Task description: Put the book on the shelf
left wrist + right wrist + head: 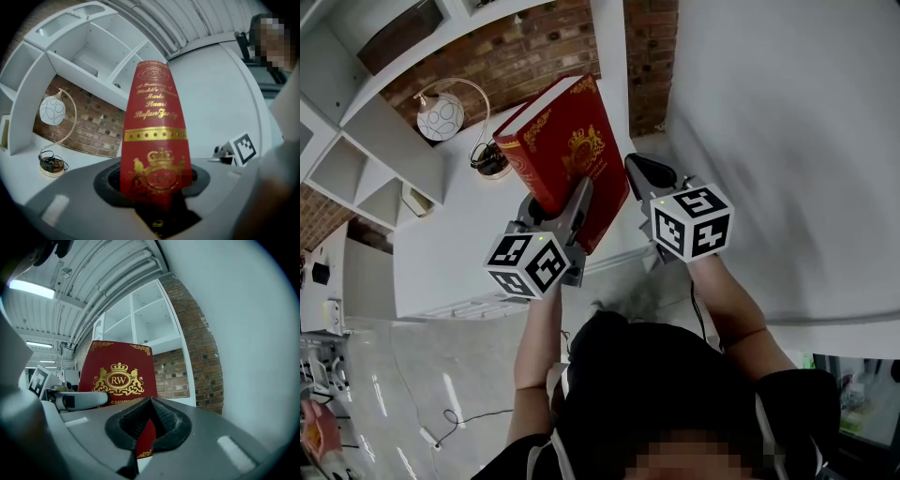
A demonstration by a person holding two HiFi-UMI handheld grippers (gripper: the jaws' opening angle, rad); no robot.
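At the lower centre of the head view, the left gripper (555, 204) has its jaws clamped on the lower end of the red book (567, 141), which is held up tilted at mid-frame. The right gripper (645, 178) sits just beside the book's right edge, its jaws closed together. Beyond them are the white table (459, 244), a globe lamp (441, 117) and, at upper left, the white shelf (356, 159).

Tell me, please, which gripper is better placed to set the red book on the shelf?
Left. The left gripper is clamped on the red book at its spine, with the white shelf ahead. The right gripper has its jaws together with nothing between them, just beside the book.
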